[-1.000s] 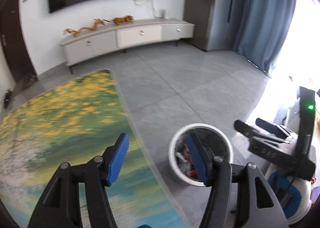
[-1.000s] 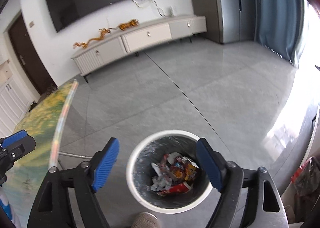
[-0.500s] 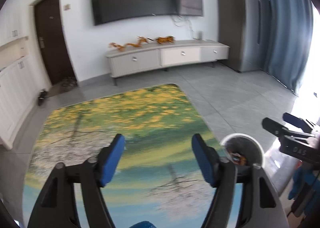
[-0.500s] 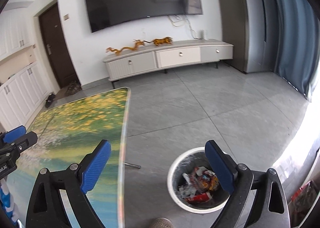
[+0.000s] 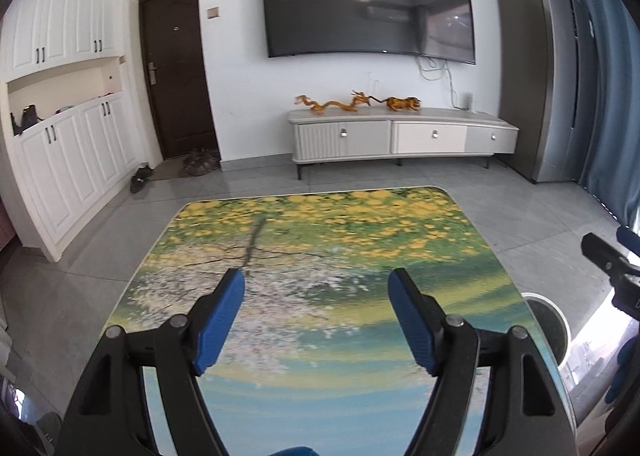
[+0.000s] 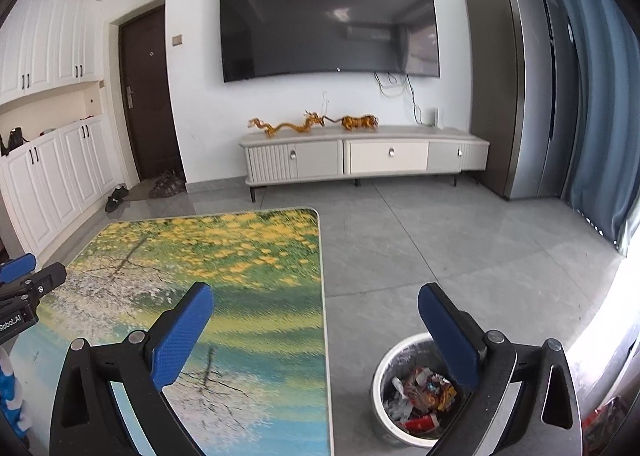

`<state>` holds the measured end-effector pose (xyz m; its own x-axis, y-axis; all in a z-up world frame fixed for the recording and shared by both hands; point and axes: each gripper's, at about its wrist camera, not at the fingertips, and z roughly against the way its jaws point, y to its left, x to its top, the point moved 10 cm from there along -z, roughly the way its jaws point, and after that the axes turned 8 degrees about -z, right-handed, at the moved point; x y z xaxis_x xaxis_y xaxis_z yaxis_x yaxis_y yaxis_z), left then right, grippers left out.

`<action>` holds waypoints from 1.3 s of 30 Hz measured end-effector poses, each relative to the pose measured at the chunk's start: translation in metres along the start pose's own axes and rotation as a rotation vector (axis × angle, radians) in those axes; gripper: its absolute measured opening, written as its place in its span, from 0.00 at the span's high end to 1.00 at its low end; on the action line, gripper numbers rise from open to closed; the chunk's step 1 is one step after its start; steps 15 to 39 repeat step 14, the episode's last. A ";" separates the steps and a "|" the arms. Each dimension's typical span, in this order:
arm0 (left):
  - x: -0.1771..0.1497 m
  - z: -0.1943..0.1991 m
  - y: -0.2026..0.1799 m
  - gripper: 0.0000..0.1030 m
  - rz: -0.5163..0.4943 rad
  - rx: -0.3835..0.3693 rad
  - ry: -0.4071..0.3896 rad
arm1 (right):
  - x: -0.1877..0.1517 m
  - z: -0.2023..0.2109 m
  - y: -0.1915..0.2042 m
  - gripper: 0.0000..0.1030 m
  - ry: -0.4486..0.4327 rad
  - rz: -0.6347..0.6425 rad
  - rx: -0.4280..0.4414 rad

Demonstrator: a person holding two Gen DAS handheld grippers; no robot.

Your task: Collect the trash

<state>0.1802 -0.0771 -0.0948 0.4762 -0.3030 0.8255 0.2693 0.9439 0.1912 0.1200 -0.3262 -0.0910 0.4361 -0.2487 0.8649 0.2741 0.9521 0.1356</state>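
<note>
A white round trash bin [image 6: 384, 372] stands on the floor right of the table, with crumpled wrappers [image 6: 420, 400] inside; its rim also shows in the left wrist view [image 5: 554, 316]. My left gripper [image 5: 316, 320] is open and empty above the table with a painted landscape top [image 5: 320, 240]. My right gripper [image 6: 316, 332] is open and empty, over the table's right edge [image 6: 324, 296], with its right finger above the bin. No trash shows on the tabletop.
A grey tiled floor [image 6: 460, 240] lies beyond the table. A low TV cabinet [image 6: 364, 156] with a wall TV [image 6: 328, 20] stands at the far wall. White cupboards [image 5: 60, 160] are left, a blue curtain [image 6: 600, 116] right.
Both grippers have risen and tilted up from looking down at the bin to facing the far wall. The left one moved left over the table. Both stayed open and empty.
</note>
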 end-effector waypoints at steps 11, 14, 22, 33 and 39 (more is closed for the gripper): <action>-0.004 0.008 0.015 0.29 -0.023 0.080 -0.048 | 0.002 0.006 0.005 0.00 -0.039 -0.013 0.003; -0.004 0.007 0.013 0.29 -0.029 0.067 -0.048 | 0.002 0.006 0.004 0.00 -0.043 -0.023 0.003; -0.004 0.007 0.013 0.29 -0.029 0.067 -0.048 | 0.002 0.006 0.004 0.00 -0.043 -0.023 0.003; -0.004 0.007 0.013 0.29 -0.029 0.067 -0.048 | 0.002 0.006 0.004 0.00 -0.043 -0.023 0.003; -0.004 0.007 0.013 0.29 -0.029 0.067 -0.048 | 0.002 0.006 0.004 0.00 -0.043 -0.023 0.003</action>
